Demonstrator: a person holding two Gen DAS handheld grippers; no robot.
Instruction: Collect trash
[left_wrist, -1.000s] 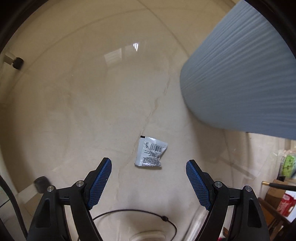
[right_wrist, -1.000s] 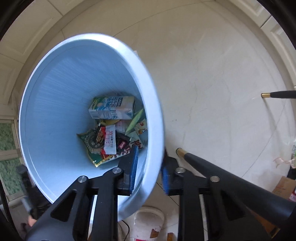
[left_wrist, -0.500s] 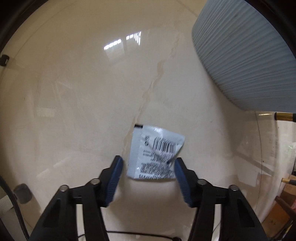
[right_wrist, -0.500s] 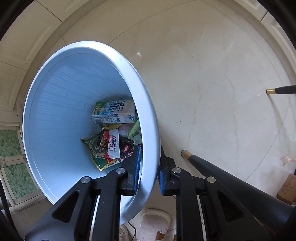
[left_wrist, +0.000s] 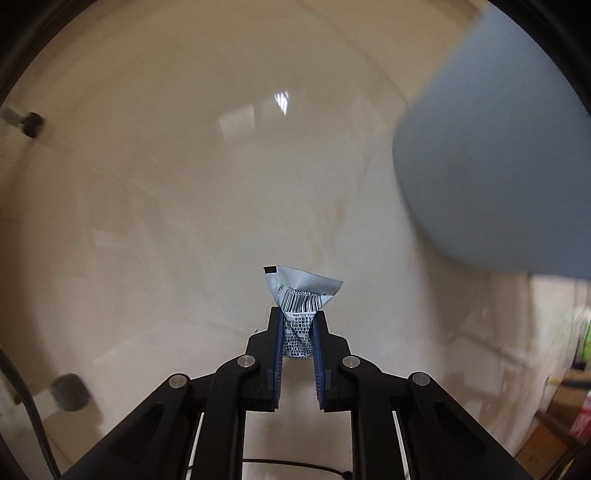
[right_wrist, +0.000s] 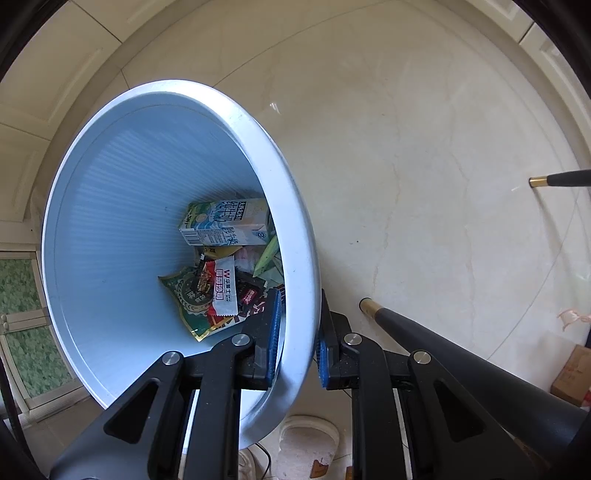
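A small silver sachet (left_wrist: 301, 295) with a barcode sits pinched and crumpled between the blue pads of my left gripper (left_wrist: 298, 325), whose jaws are closing on it just above the pale marble floor. The light blue waste bin (left_wrist: 498, 177) fills the upper right of the left wrist view. In the right wrist view my right gripper (right_wrist: 297, 332) is shut on the bin's rim (right_wrist: 295, 280), one pad inside and one outside. Inside the bin lie a milk carton (right_wrist: 225, 225) and several snack wrappers (right_wrist: 214, 295).
A black chair leg with a brass tip (right_wrist: 443, 343) runs close beside my right gripper, another leg (right_wrist: 554, 181) stands at far right. A cardboard box (right_wrist: 570, 373) sits at the lower right. A slipper (right_wrist: 306, 439) lies below the bin. A black cable (left_wrist: 295, 467) trails underneath.
My left gripper dropped toward the floor and its jaws came together around the sachet, which now stands crumpled between the pads. The right gripper kept its hold on the bin rim.
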